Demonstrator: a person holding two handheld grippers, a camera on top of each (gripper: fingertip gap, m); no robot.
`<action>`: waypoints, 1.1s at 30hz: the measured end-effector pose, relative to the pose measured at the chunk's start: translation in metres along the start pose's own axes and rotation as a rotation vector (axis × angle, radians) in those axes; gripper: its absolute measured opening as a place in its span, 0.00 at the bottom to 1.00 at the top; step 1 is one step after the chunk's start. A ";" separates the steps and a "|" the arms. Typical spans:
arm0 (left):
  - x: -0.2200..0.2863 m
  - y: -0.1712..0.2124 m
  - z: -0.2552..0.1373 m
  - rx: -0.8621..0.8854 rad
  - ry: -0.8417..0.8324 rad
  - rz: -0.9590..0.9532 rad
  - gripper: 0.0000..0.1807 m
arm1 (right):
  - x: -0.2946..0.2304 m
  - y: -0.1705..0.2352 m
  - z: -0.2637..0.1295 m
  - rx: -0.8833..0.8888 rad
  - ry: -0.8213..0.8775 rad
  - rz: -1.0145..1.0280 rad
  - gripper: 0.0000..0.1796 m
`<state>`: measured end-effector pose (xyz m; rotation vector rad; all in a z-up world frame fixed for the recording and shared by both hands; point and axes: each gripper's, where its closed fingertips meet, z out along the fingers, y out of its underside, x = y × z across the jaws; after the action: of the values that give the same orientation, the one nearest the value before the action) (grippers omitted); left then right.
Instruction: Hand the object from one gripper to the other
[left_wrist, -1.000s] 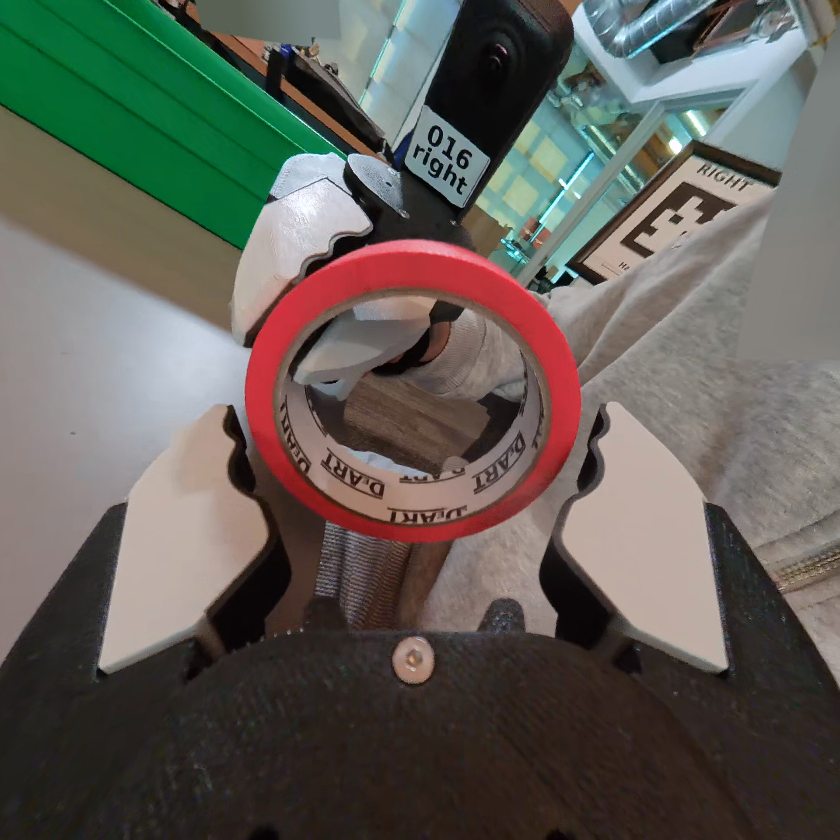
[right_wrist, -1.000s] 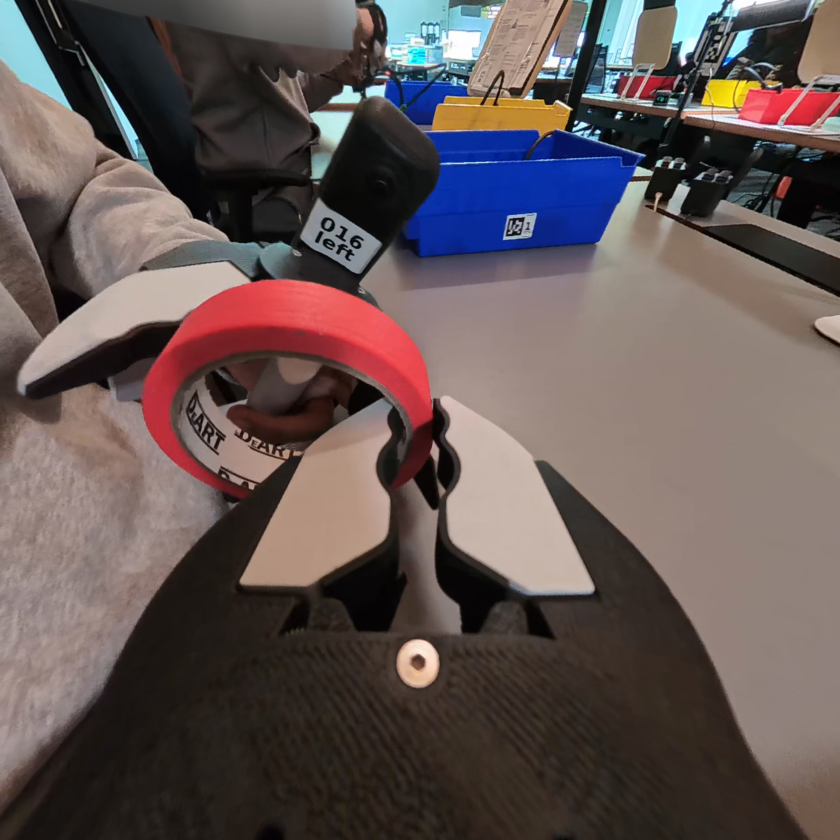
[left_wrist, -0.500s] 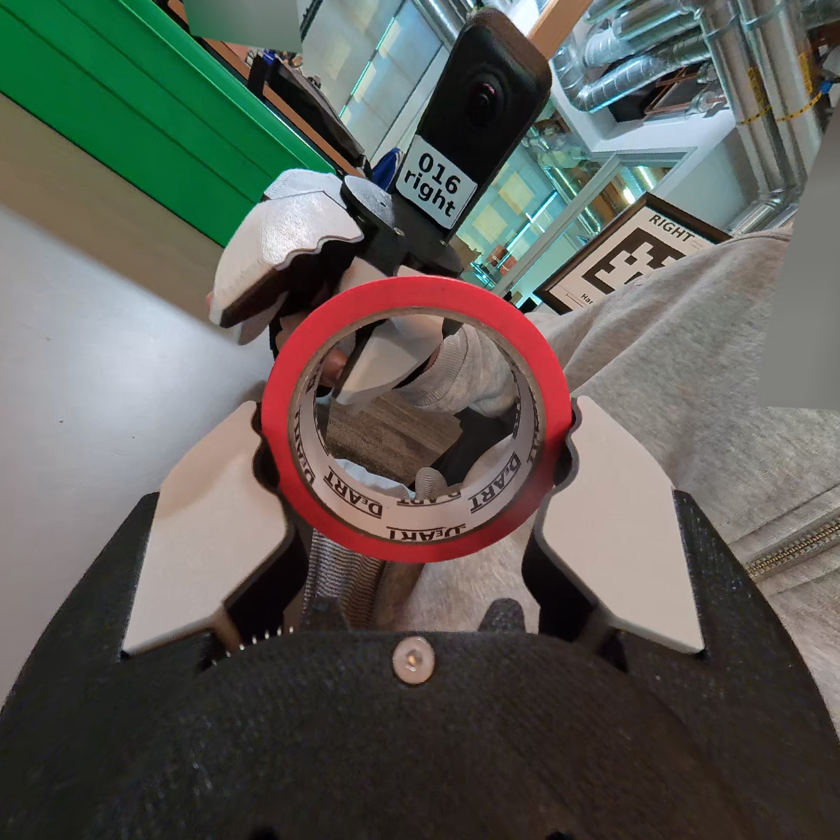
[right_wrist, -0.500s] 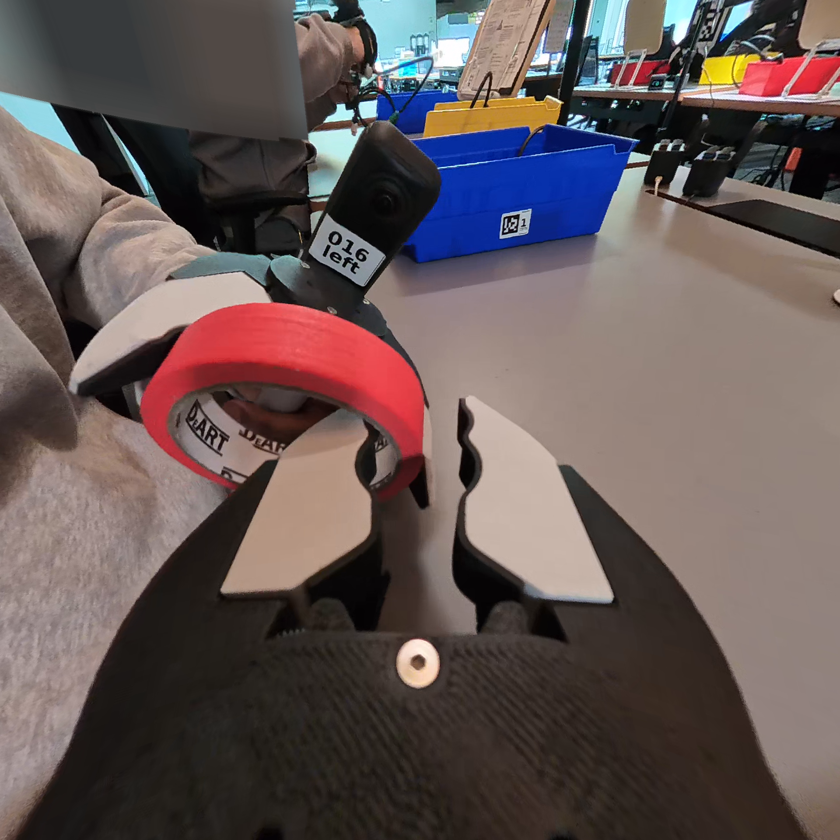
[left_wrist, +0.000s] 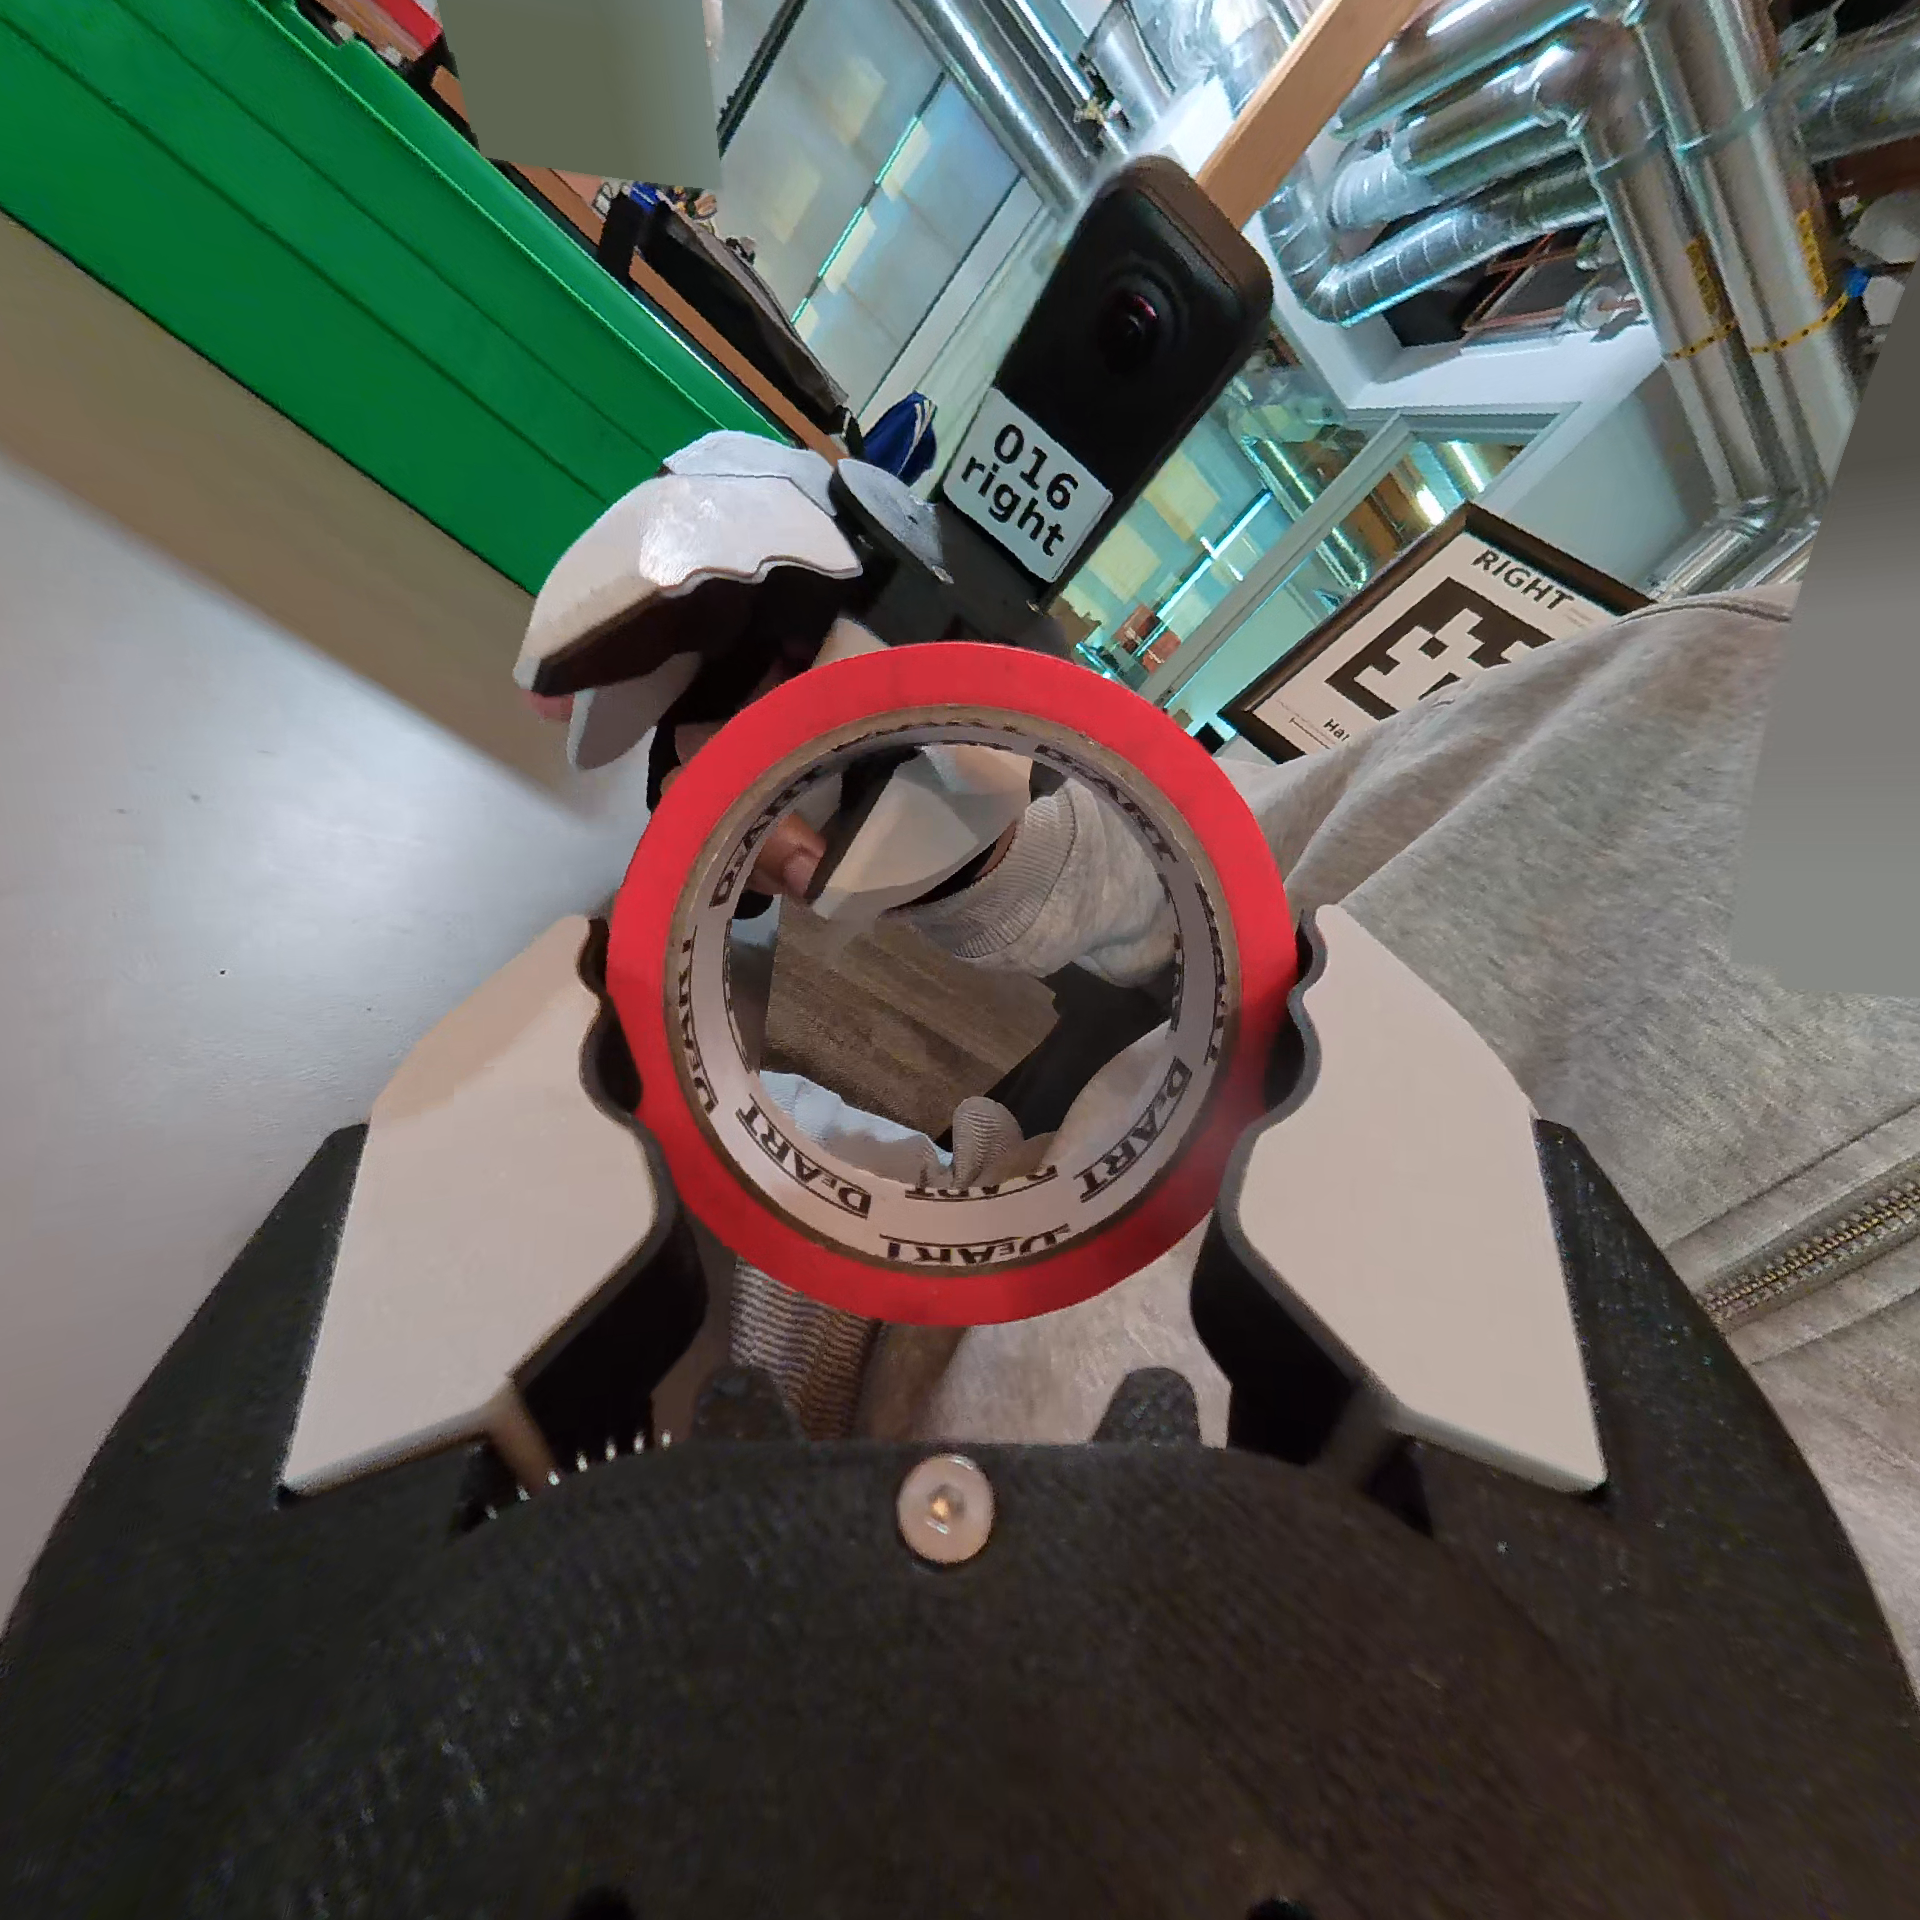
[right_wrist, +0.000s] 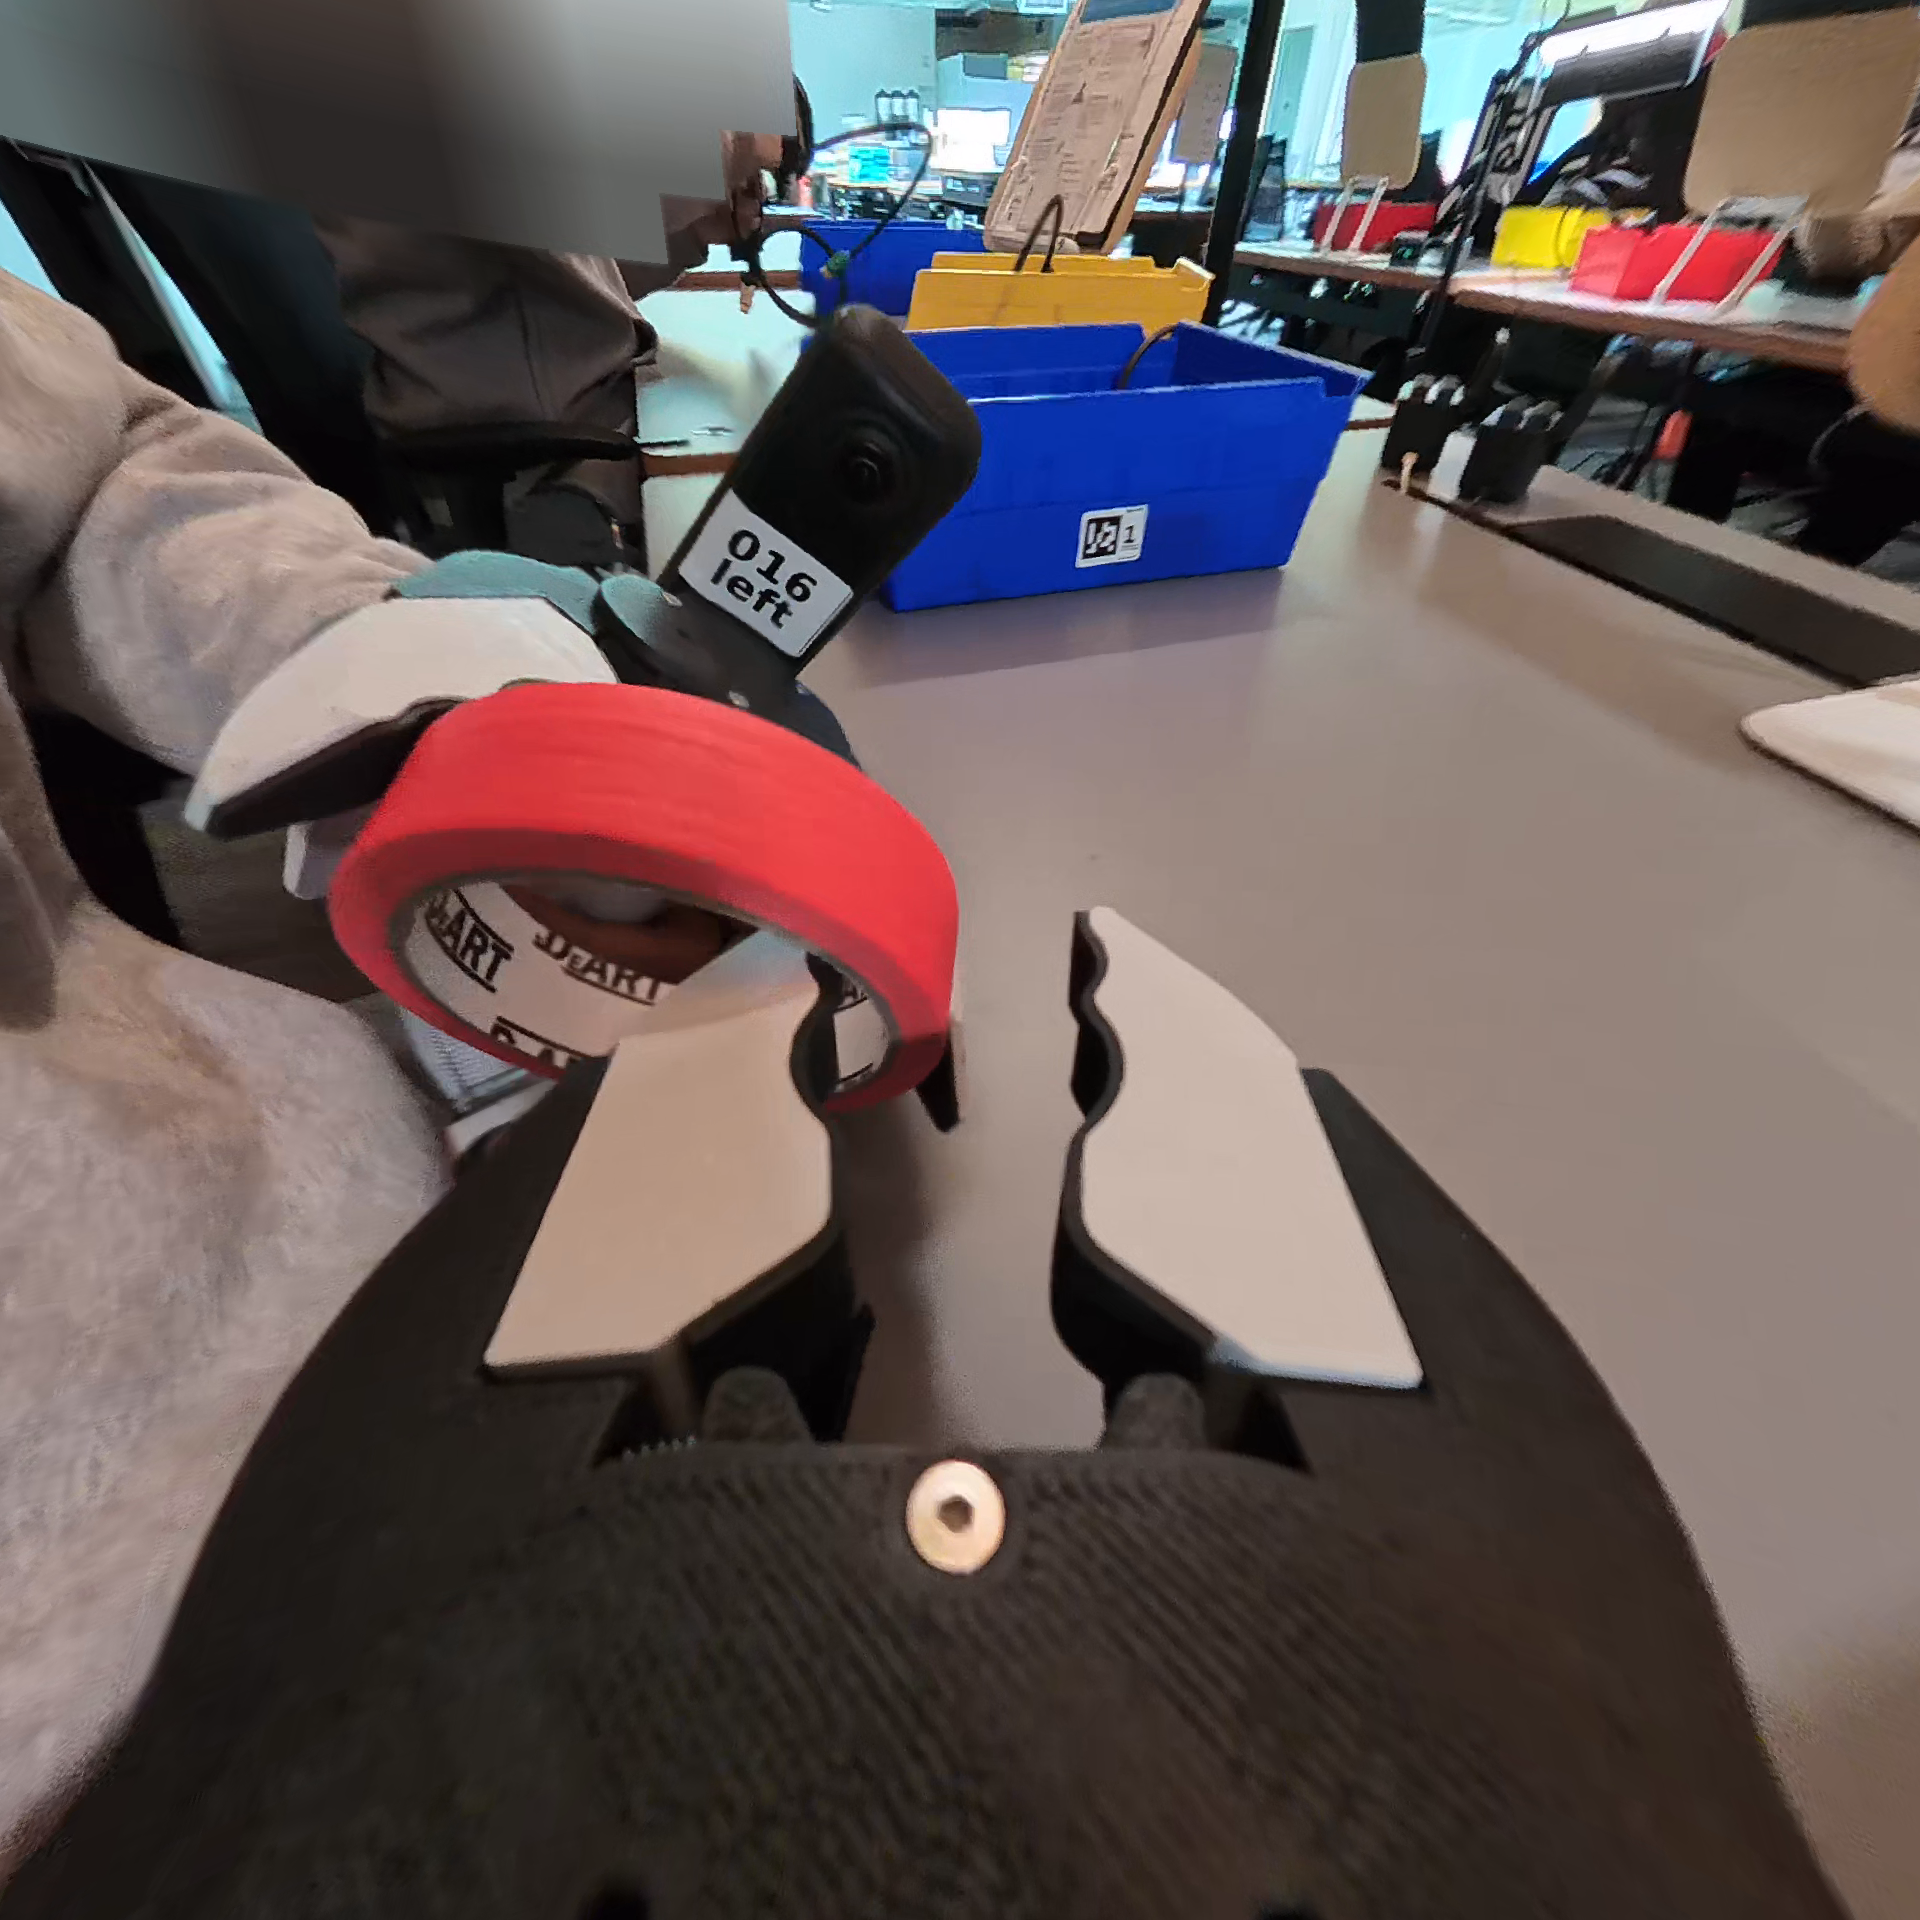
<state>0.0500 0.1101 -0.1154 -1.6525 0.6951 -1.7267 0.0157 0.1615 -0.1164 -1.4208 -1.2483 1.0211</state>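
Note:
A red tape roll (left_wrist: 940, 1294) with a white printed core is clamped across its outer rim by my left gripper (left_wrist: 951, 935), which is shut on it. In the right wrist view the roll (right_wrist: 644, 790) hangs in the air near the table's edge, with one left finger (right_wrist: 395, 675) behind it. My right gripper (right_wrist: 951, 977) is open. Its left finger (right_wrist: 675, 1174) reaches into the roll's hole and its right finger (right_wrist: 1216, 1164) stands apart outside the rim. The right gripper's upper finger (left_wrist: 686, 551) shows beyond the roll.
A grey table (right_wrist: 1403, 831) stretches to the right, with a blue bin (right_wrist: 1122, 468) and a yellow bin (right_wrist: 1049, 296) at its far side. A person's grey sleeve (right_wrist: 156, 1143) fills the left. A green panel (left_wrist: 312, 260) stands past the table.
My left gripper closed from wide open onto the roll's rim. My right gripper, first pinching the roll's wall, opened and let go.

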 end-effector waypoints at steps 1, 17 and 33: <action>0.000 0.000 0.000 0.004 0.007 -0.014 0.66 | 0.001 -0.002 -0.001 0.001 0.020 -0.035 0.24; 0.005 -0.018 -0.011 0.087 0.030 0.017 0.61 | 0.010 -0.006 -0.010 0.030 0.054 -0.071 0.06; 0.027 0.027 0.004 -0.207 0.028 0.390 0.06 | 0.006 0.013 -0.004 -0.066 0.011 -0.050 0.07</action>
<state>0.0558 0.0726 -0.1176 -1.5026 1.1575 -1.4371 0.0228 0.1666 -0.1284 -1.4365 -1.3133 0.9444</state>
